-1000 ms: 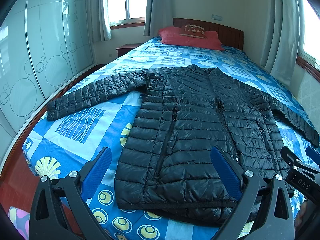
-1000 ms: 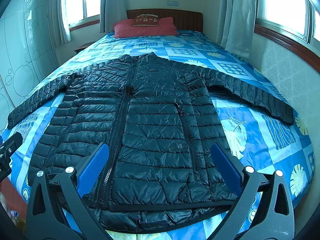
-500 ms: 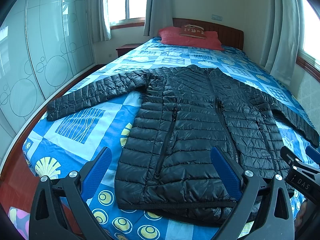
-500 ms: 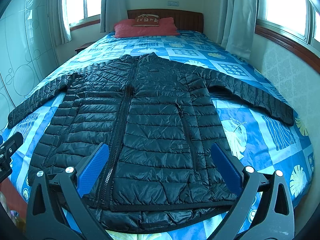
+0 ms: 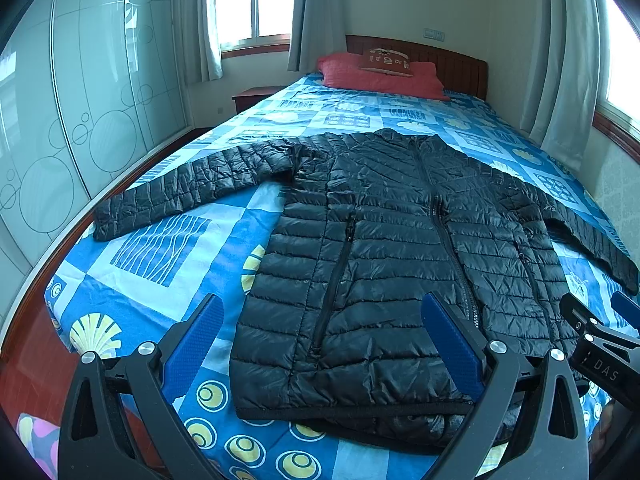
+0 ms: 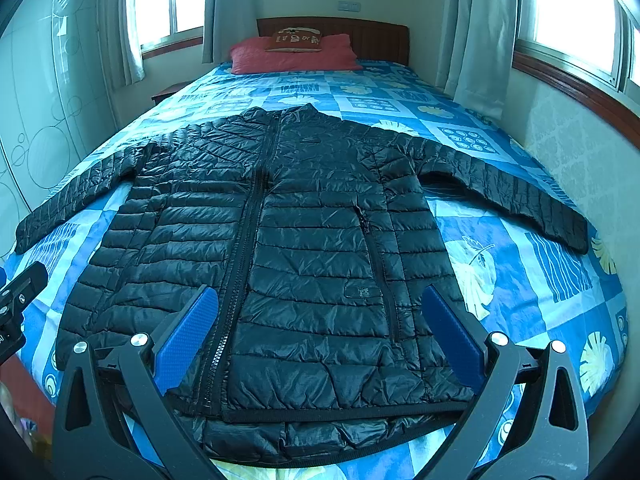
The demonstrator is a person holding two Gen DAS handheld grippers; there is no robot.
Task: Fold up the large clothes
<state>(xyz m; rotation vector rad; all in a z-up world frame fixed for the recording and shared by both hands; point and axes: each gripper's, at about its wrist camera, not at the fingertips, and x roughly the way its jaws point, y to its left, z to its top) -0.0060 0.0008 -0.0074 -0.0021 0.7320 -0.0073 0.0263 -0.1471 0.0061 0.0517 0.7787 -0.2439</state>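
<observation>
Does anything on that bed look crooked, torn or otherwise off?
Nothing stands out. The black quilted puffer jacket lies flat and zipped on the blue patterned bedsheet, sleeves spread. Its back hem peeks out below the front hem, and the fabric is a bit crinkled.

jacket (image 5: 384, 264) right cuff: hidden in the left wrist view behind the right gripper (image 5: 600, 332), which was itself cut off by the frame edge.
jacket hem: partly covered in the right wrist view by the fingers (image 6: 188, 336) of the right gripper (image 6: 318, 334).
left gripper (image 6: 18, 300): only a black end piece was shown at the right wrist view's left edge.
cushion (image 6: 295, 40) lettering: too small to be read.
chest patch (image 6: 362, 292): marking too small to be made out.
nightstand (image 5: 256, 96): mostly hidden behind the bed (image 5: 160, 248).
</observation>
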